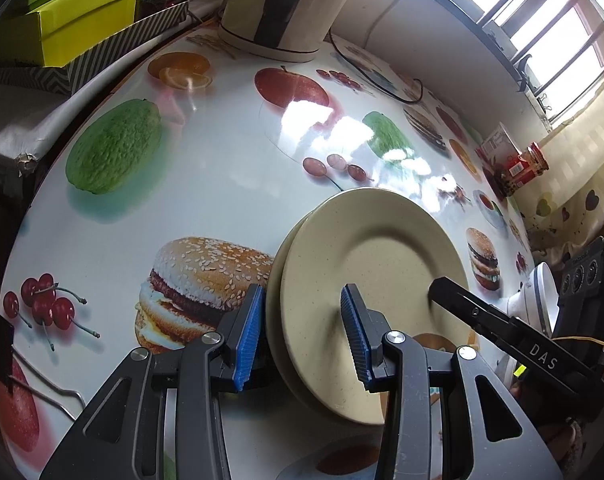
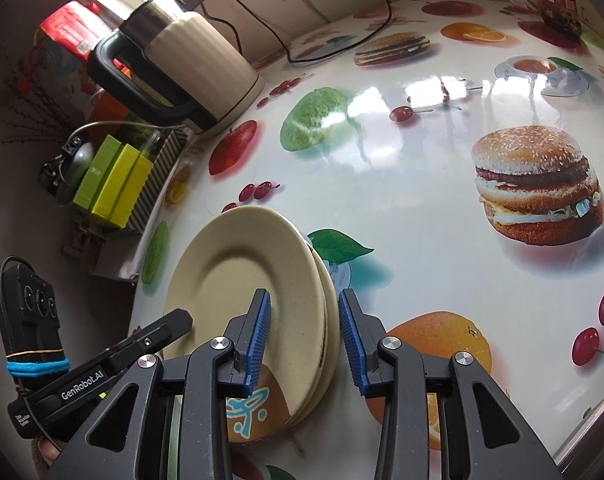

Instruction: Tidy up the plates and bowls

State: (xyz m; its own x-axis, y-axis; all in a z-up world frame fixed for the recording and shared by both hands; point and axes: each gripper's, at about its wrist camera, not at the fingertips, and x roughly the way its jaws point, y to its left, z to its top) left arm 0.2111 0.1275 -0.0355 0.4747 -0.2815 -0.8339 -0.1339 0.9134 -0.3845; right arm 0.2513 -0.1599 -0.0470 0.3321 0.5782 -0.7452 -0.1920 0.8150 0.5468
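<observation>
A stack of cream plates [image 1: 374, 276] is held between the two tools, carried tilted above the glossy tabletop [image 1: 222, 168] printed with fruit and burgers. Taking the stack as the landmark, the left tool [image 1: 302, 332] reaches down steeply onto one side of it: one blue pad [image 1: 248, 340] lies against the outer edge of the rims, the other pad [image 1: 354, 332] stands over the top plate's face. Its jaws are part-way closed with the rims between them; whether the inner pad presses on the plate cannot be told.

The right tool [image 2: 304, 332] comes in from the opposite side of the stack, also angled downward. One of its blue pads [image 2: 258, 336] lies on the top plate's face, the other [image 2: 350, 336] sits just beside the stacked rims [image 2: 322, 304]; a narrow gap shows there, so a firm grip cannot be confirmed.

Each wrist view shows the other tool's black finger resting over the far part of the top plate [image 2: 238, 272].

Well beyond the stack, at the tabletop's back edge, stands a cream electric kettle [image 2: 190, 60]. Yellow-green boxes [image 2: 118, 180] sit off the tabletop's edge beside the kettle.
</observation>
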